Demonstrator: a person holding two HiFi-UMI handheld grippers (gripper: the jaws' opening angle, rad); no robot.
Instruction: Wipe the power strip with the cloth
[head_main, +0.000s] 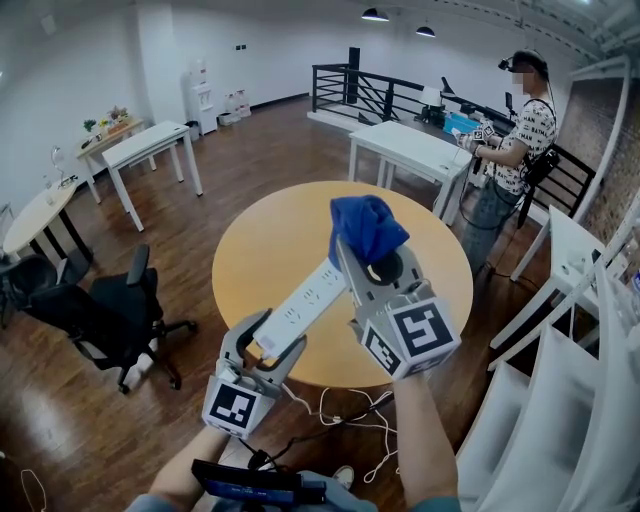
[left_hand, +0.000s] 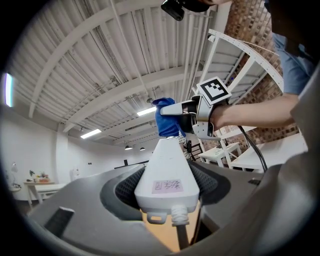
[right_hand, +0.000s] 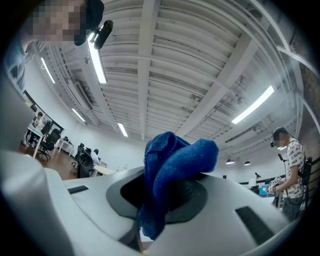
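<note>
The power strip (head_main: 305, 300) hangs above the worktop (head_main: 260, 240), its cord end clamped in the left hand-held gripper (head_main: 270, 340), its far end meeting the right hand-held gripper (head_main: 372, 258), which pinches the bunched blue cloth (head_main: 367, 225). The wiping step looks in hand; next the cloth likely needs pressing on the strip's face and drawing toward the left hand-held gripper.

One power strip (head_main: 305, 300), one cloth (head_main: 367, 227), two grippers (head_main: 268, 338) (head_main: 350, 250), one round table (head_main: 265, 235)
</note>
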